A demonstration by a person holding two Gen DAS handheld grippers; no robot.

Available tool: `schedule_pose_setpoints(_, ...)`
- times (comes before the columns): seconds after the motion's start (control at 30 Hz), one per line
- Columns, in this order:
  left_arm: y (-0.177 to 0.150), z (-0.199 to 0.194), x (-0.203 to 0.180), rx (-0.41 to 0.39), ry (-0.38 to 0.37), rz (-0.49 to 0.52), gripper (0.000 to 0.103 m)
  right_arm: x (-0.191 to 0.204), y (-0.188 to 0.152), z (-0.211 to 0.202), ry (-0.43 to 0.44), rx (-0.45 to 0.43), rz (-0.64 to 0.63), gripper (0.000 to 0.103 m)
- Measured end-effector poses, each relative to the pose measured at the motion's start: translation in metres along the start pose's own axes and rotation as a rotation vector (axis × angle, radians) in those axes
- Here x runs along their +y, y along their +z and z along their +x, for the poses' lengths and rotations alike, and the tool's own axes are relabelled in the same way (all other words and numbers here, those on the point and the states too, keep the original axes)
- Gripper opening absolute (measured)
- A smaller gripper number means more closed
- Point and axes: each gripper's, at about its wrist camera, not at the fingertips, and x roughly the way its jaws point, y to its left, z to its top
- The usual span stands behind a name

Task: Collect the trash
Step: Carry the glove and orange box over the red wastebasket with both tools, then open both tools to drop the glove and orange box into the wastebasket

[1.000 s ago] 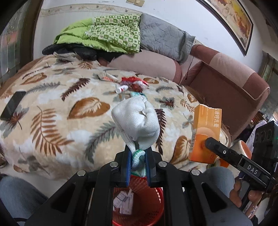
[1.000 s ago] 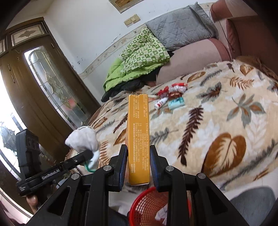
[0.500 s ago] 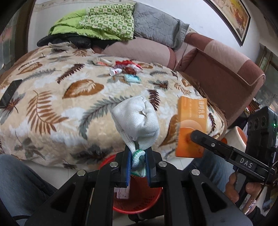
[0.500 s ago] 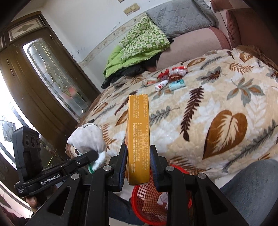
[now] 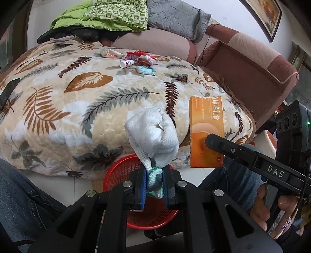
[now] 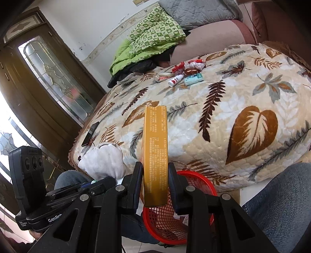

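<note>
while clamped on white sock (image 5: 152,137) and orange box (image 6: 155,155), both hand-held grippers above red basket (image 6: 196,180) rim

Pretty lived-in room: a leaf-print blanket (image 5: 77,101) covers the seat, brown and pink sofa (image 5: 252,64) behind, green quilt (image 6: 153,37) and grey cushion (image 5: 175,17) piled up. Dark wooden door (image 6: 48,81) with frosted glass, white walls (image 6: 93,21), daylight coming in.

White balled sock (image 5: 153,134), green-edged cuff pinched; orange carton (image 6: 155,155), upright; both above red mesh basket (image 6: 198,186) at the bed's (image 5: 77,109) front edge.
</note>
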Motion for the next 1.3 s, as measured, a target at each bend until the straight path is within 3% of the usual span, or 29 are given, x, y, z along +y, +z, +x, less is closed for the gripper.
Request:
schedule_pose_setpoints(0.43, -0.004, 0.019, 0.003, 0.062, -0.013, -0.004, 0.014, -0.009, -0.003, 0.009, -0.009, 0.02, 0.043, 0.029)
schedule_pose_setpoints(0.53, -0.004, 0.025, 0.005, 0.086, -0.02, -0.01, 0.026, -0.013, -0.003, 0.012, 0.002, 0.03, 0.066, 0.029)
schedule_pose_setpoints(0.6, -0.005, 0.028, 0.007, 0.097, -0.024, -0.014, 0.034, -0.017, -0.003, 0.014, 0.004, 0.039, 0.089, 0.035)
schedule_pose_setpoints(0.63, -0.005, 0.03, 0.007, 0.099, -0.023, -0.014, 0.038, -0.019, -0.003, 0.015, 0.005, 0.038, 0.098, 0.05)
schedule_pose_setpoints(0.67, -0.006, 0.03, 0.007, 0.1, -0.018, -0.012, 0.039, -0.02, -0.003, 0.014, 0.009, 0.034, 0.104, 0.057)
schedule_pose_setpoints(1.0, 0.002, 0.028, 0.016, 0.098, -0.042, -0.055, 0.042, -0.022, 0.01, 0.005, 0.027, -0.011, 0.113, 0.058)
schedule_pose_setpoints(1.17, 0.026, 0.018, 0.02, 0.052, -0.034, -0.055, 0.051, -0.018, 0.028, 0.0, 0.023, -0.053, 0.081, 0.072)
schedule_pose_setpoints(1.3, 0.055, 0.007, 0.019, -0.008, -0.014, -0.035, 0.053, -0.014, 0.051, -0.002, 0.016, -0.081, 0.052, 0.074)
